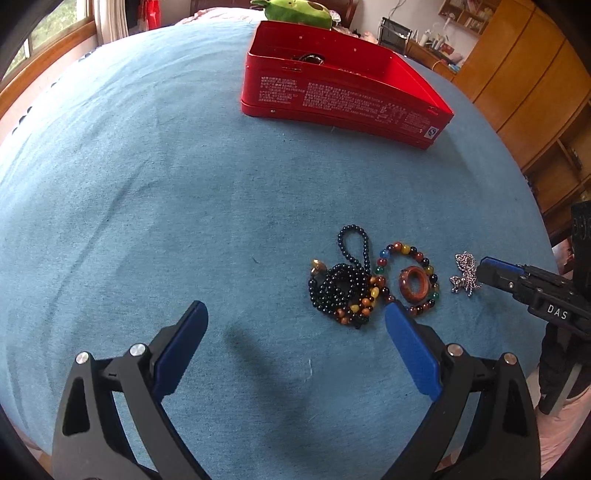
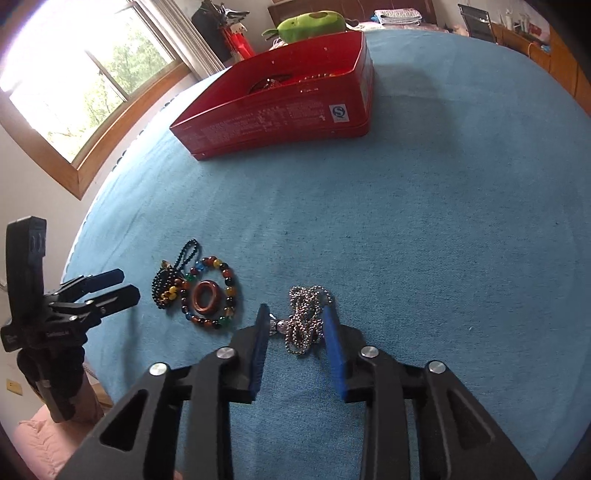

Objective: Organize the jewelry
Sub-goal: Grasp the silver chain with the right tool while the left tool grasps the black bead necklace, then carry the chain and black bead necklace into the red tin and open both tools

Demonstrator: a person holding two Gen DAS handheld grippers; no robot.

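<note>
Black-and-blue right gripper (image 2: 295,314) low over blue cloth (image 2: 424,240), jaws apart on either side of a heaped silver ball chain (image 2: 306,321), not clamped. Left gripper (image 1: 295,314) spread wide, holding nothing, just short of dark bead strand (image 1: 340,284), multicoloured bead bracelet (image 1: 406,251) and brown ring (image 1: 415,284) inside it. Farther back, open red tin (image 2: 280,118); green plush (image 2: 310,22) beyond. Wood-framed window (image 2: 74,92) at left, wooden cabinets (image 1: 524,81) at right.

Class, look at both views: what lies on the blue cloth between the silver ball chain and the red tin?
Nothing: only bare blue cloth separates the silver ball chain from the red tin. The right wrist view shows it best; the left wrist view agrees.
</note>
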